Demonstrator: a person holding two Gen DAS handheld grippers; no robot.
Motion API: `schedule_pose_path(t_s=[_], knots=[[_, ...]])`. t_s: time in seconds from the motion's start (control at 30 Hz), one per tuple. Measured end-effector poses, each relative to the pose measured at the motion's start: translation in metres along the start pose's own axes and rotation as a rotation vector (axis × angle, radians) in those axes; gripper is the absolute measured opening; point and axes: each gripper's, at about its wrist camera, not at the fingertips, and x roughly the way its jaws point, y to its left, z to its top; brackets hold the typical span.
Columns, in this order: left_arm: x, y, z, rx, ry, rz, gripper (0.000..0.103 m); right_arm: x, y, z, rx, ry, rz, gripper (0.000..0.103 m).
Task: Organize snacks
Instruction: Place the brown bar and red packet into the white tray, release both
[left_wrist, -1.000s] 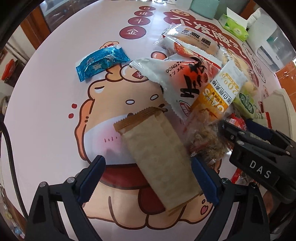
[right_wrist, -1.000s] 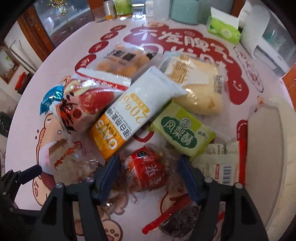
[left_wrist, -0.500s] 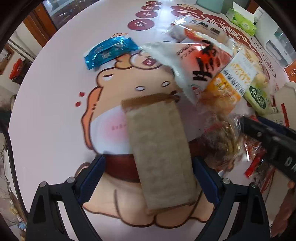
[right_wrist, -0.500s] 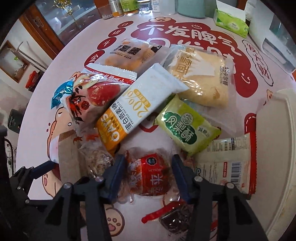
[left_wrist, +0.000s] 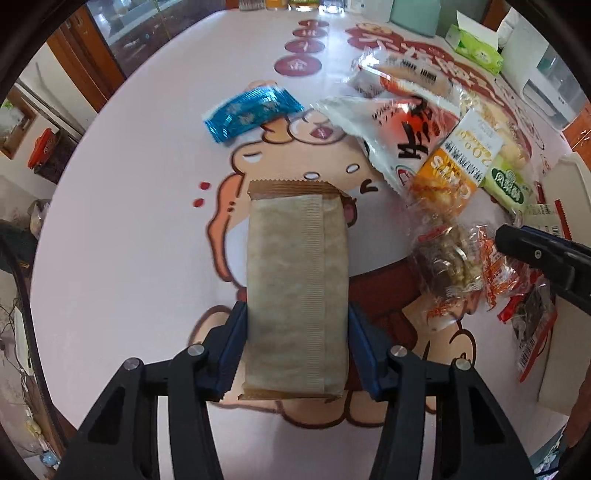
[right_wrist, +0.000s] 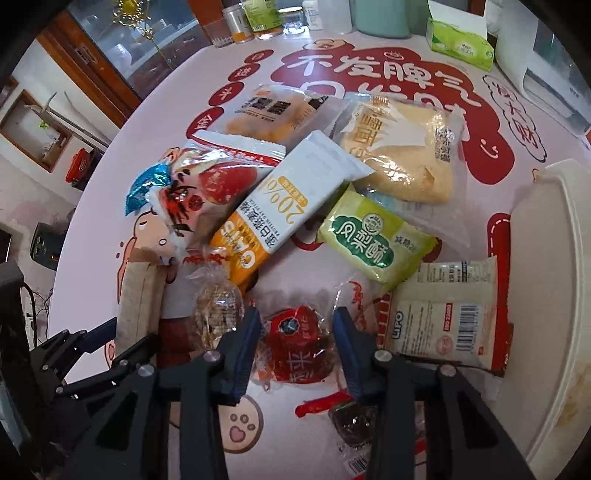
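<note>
My left gripper (left_wrist: 297, 325) is shut on a long tan paper-wrapped snack bar (left_wrist: 295, 280), which points away from me over the cartoon table mat. The bar also shows edge-on in the right wrist view (right_wrist: 138, 295). My right gripper (right_wrist: 297, 332) is shut on a red snack in a clear wrapper (right_wrist: 295, 347). A pile of snacks lies beyond: a white and orange oats bar (right_wrist: 280, 210), a green pastry pack (right_wrist: 373, 240), a white barcode pack (right_wrist: 443, 314), a red and white bag (right_wrist: 207, 184) and a blue packet (left_wrist: 253, 110).
A white tray (right_wrist: 546, 295) stands at the right edge of the table. A green tissue box (right_wrist: 458, 44) and several jars (right_wrist: 258, 18) stand at the far edge. A clear-wrapped nut cake (right_wrist: 218, 306) lies between the two grippers. A dark candy (right_wrist: 351, 421) lies under my right gripper.
Both grippers have closed: the left on the tan bar, which now lies straight between its fingers, the right on the red snack. The left gripper has shifted left, away from the pile.
</note>
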Motion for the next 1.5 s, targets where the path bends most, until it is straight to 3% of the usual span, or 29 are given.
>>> schedule_pose_path(t_s=[0.27, 0.4, 0.53, 0.73, 0.93, 1.2, 1.43, 1.5], knots=[[-0.071, -0.015, -0.003, 0.090, -0.169, 0.008, 0.051, -0.042, 0.007, -0.010, -0.002, -0.091, 0.082, 0.039], [-0.111, -0.042, 0.008, 0.163, -0.284, 0.000, 0.051, -0.078, 0.011, -0.020, -0.016, -0.162, 0.106, 0.039], [-0.143, -0.076, 0.021, 0.218, -0.360, -0.052, 0.051, -0.120, 0.004, -0.031, -0.018, -0.248, 0.108, 0.040], [-0.176, -0.136, 0.015, 0.340, -0.429, -0.139, 0.051, -0.185, -0.022, -0.055, 0.015, -0.396, 0.054, 0.040], [-0.196, -0.211, -0.001, 0.490, -0.451, -0.224, 0.051, -0.236, -0.079, -0.092, 0.121, -0.495, -0.057, 0.040], [-0.203, -0.314, -0.012, 0.625, -0.418, -0.315, 0.052, -0.248, -0.155, -0.130, 0.255, -0.476, -0.148, 0.040], [-0.188, -0.364, -0.016, 0.652, -0.386, -0.289, 0.053, -0.243, -0.190, -0.144, 0.258, -0.431, -0.186, 0.041], [-0.183, -0.372, -0.017, 0.645, -0.373, -0.269, 0.064, -0.238, -0.195, -0.145, 0.247, -0.404, -0.186, 0.043]])
